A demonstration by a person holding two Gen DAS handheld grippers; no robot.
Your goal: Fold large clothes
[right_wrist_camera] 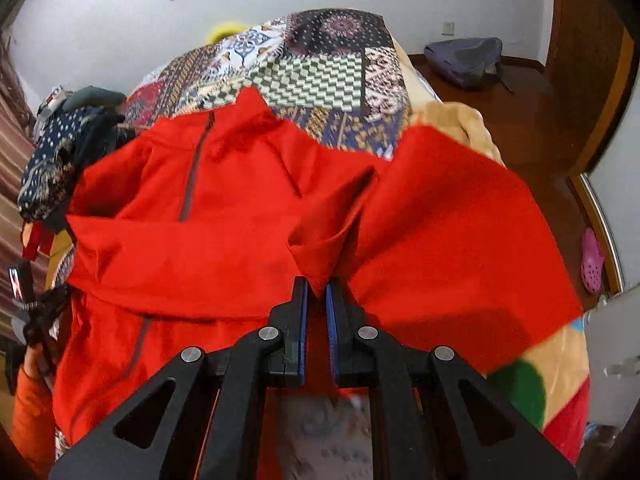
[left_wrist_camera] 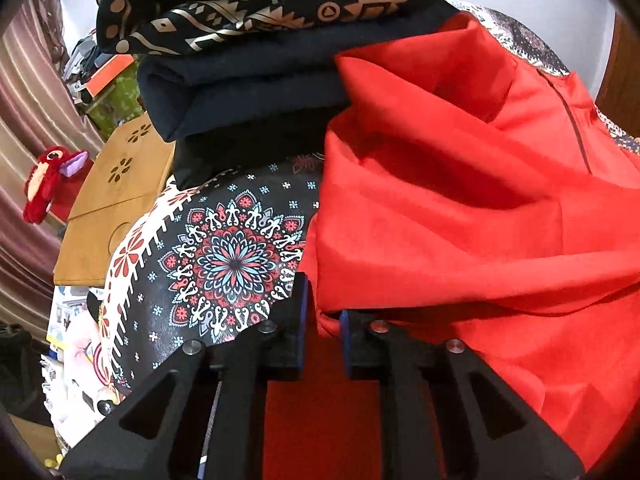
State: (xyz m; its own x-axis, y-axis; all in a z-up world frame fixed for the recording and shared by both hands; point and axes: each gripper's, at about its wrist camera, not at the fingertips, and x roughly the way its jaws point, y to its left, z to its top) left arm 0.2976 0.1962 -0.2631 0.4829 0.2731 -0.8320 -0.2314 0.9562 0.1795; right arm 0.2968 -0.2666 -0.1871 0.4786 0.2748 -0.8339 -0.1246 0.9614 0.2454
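Note:
A large red garment with grey zips lies spread and partly folded on a patterned bedspread. In the left wrist view it fills the right side. My left gripper is shut on a fold of the red fabric at its near left edge. My right gripper is shut on a pinched fold of the red fabric near its middle and lifts it slightly. The fabric bunches into a small peak above the right fingertips.
A stack of folded dark clothes sits on the bed beyond the left gripper, on a mandala-print sheet. A wooden box and red plush toy stand left. A bag and pink shoe lie on the wooden floor at right.

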